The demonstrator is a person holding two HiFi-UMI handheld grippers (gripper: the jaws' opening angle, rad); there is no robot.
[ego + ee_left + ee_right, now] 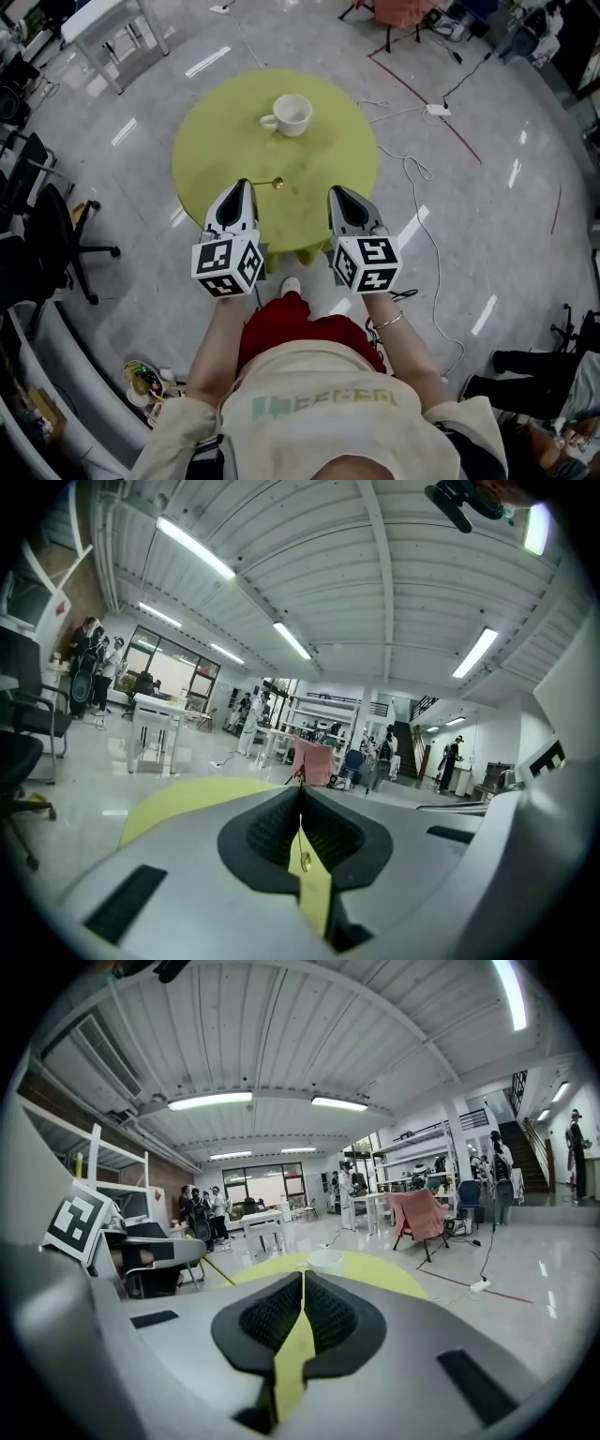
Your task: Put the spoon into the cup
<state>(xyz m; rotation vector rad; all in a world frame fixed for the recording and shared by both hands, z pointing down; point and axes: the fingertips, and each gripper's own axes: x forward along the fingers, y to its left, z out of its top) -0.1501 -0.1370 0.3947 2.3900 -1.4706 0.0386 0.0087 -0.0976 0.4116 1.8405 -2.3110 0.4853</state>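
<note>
A white cup [292, 114] stands upright toward the far side of the round yellow-green table [216, 141]. A small gold spoon [272, 184] lies on the table near its front edge, just right of my left gripper's tip. My left gripper [242, 187] is shut; in the left gripper view [300, 794] the spoon [305, 861] shows through the slit under the closed pads, and I cannot see it pinched. My right gripper [339, 195] hovers over the front right edge, shut and empty [303, 1277], with the cup [325, 1259] ahead of it.
A white cable and power strip [436, 110] trail over the floor right of the table. A black office chair [56, 225] stands to the left and a white bench [103, 28] at the far left. People and desks fill the hall beyond.
</note>
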